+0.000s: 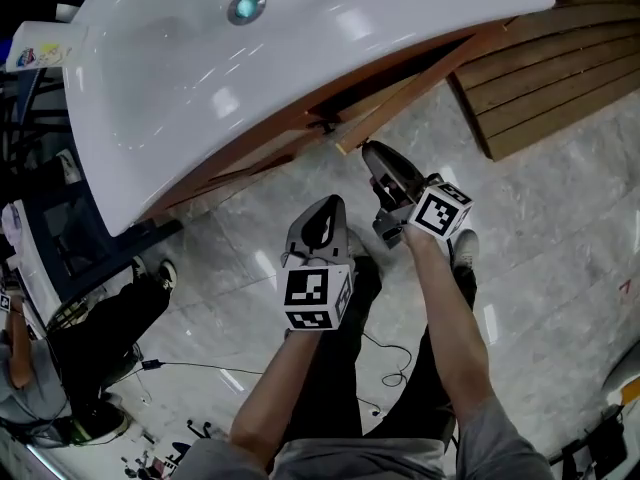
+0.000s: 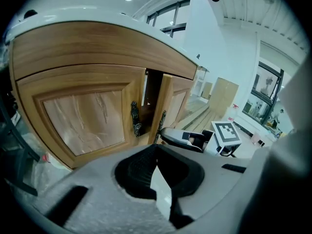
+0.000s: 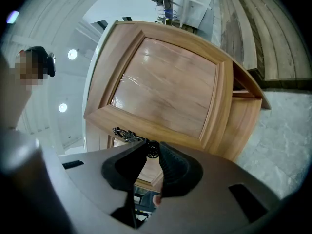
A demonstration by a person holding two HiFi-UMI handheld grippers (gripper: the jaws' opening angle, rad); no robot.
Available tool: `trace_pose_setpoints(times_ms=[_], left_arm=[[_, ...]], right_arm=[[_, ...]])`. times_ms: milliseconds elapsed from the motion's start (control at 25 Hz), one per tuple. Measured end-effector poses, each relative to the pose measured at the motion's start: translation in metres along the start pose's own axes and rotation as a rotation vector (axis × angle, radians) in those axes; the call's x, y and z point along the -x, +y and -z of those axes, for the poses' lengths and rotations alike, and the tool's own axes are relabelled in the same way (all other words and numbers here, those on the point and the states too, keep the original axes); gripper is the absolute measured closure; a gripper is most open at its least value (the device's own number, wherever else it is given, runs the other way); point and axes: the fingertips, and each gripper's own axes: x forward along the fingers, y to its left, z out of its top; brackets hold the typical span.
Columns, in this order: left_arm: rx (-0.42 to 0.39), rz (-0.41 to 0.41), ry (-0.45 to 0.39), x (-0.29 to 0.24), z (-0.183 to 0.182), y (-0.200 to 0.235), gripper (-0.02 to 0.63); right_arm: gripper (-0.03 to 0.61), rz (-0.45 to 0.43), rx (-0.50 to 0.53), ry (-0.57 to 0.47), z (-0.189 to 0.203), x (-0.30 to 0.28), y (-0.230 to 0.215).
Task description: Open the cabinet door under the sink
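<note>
A white sink [image 1: 200,78] sits on a wooden cabinet with two panelled doors. The left door [image 2: 83,116] is closed. The right door [image 3: 165,87] stands ajar, with a dark gap beside it, and its edge [image 1: 400,93] juts out from under the sink. My right gripper [image 3: 152,149] is shut on the end of that door's ornate dark metal handle [image 3: 127,134]. From above, the right gripper [image 1: 368,150] is level at the door's edge. My left gripper [image 1: 330,204] hangs lower and to the left with nothing in it. The left gripper [image 2: 156,147] has its jaws together and points at the cabinet front.
A stack of wooden slats [image 1: 545,78] lies on the marble floor to the right of the cabinet. Another person [image 1: 30,358] stands at the far left beside dark equipment. A thin cable [image 1: 392,370] trails on the floor by my legs.
</note>
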Motion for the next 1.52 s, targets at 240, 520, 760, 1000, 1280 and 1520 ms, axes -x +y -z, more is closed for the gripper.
trace_pose_setpoints(times_ms=[240, 520, 760, 1000, 1280, 1520], left_arm=[[0.062, -0.073, -0.002, 0.007, 0.02, -0.038, 0.606], [0.107, -0.142, -0.017, 0.004, 0.041, -0.089, 0.606], [0.14, -0.182, -0.028, 0.002, 0.052, -0.119, 0.606], [0.154, -0.201, -0.027, -0.004, 0.056, -0.148, 0.606], [0.161, -0.167, -0.016, -0.023, 0.06, -0.189, 0.606], [0.134, -0.115, -0.016, -0.043, 0.052, -0.228, 0.606]], right_arm=[[0.492, -0.041, -0.002, 0.122, 0.003, 0.037, -0.002], [0.492, -0.098, 0.016, 0.258, 0.0, 0.074, -0.003], [0.492, -0.128, 0.019, 0.317, -0.004, 0.099, -0.006], [0.492, -0.149, -0.003, 0.365, -0.014, 0.133, -0.011], [0.492, -0.156, 0.012, 0.392, -0.042, 0.181, -0.026], [0.492, -0.125, 0.022, 0.34, -0.075, 0.216, -0.042]])
